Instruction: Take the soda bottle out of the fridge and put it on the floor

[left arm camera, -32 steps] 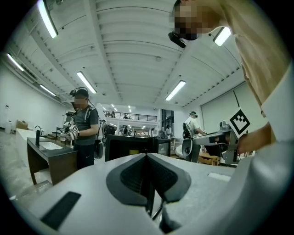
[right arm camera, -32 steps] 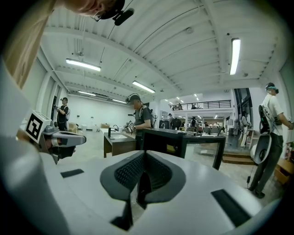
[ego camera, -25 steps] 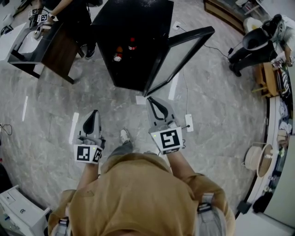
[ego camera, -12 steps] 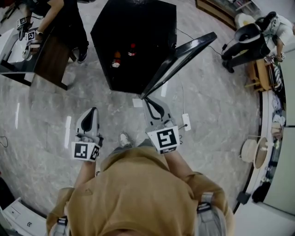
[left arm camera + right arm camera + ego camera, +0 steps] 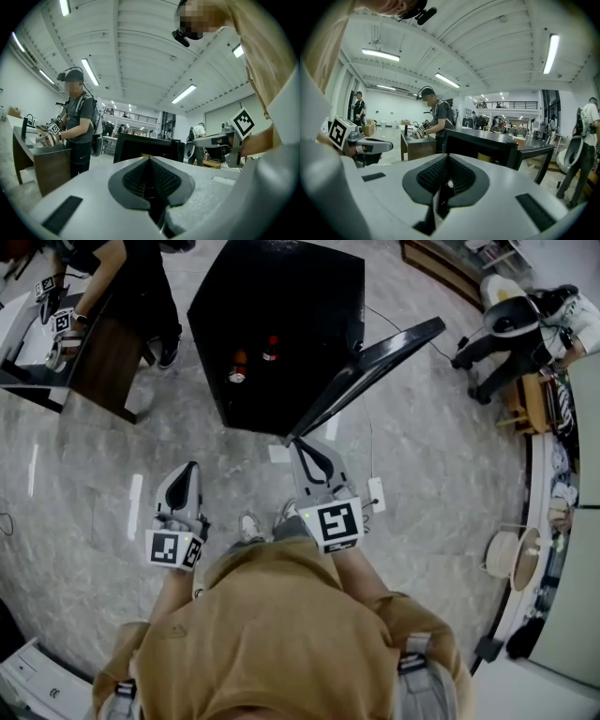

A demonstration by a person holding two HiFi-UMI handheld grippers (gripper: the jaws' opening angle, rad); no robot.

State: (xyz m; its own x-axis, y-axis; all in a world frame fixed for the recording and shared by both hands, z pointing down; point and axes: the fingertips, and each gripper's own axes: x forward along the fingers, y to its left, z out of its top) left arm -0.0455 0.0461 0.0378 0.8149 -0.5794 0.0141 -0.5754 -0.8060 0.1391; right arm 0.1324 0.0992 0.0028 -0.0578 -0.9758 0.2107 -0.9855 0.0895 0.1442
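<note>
The black fridge (image 5: 272,306) stands on the floor ahead of me, its glass door (image 5: 370,371) swung open to the right. Two bottles stand inside: one with a red cap (image 5: 270,347), one with an orange label (image 5: 238,367). I cannot tell which is the soda bottle. My left gripper (image 5: 192,468) is shut and empty, short of the fridge's front left. Also shut and empty, my right gripper (image 5: 305,444) has its tip just below the door's hinge corner. The right gripper view shows the fridge (image 5: 487,147) straight ahead beyond the shut right gripper (image 5: 447,159). The left gripper (image 5: 150,161) points at the fridge (image 5: 145,147).
A person (image 5: 141,282) works at a dark desk (image 5: 94,357) to the fridge's left. Another person (image 5: 525,320) is at the back right, by a curved counter (image 5: 553,474). A white power strip (image 5: 377,493) with a cable lies on the floor to the right of my right gripper.
The wearer's feet have shifted by a small step, with a second shoe now showing. Both grippers stay shut in nearly the same place before the fridge. The person at the back right has moved.
</note>
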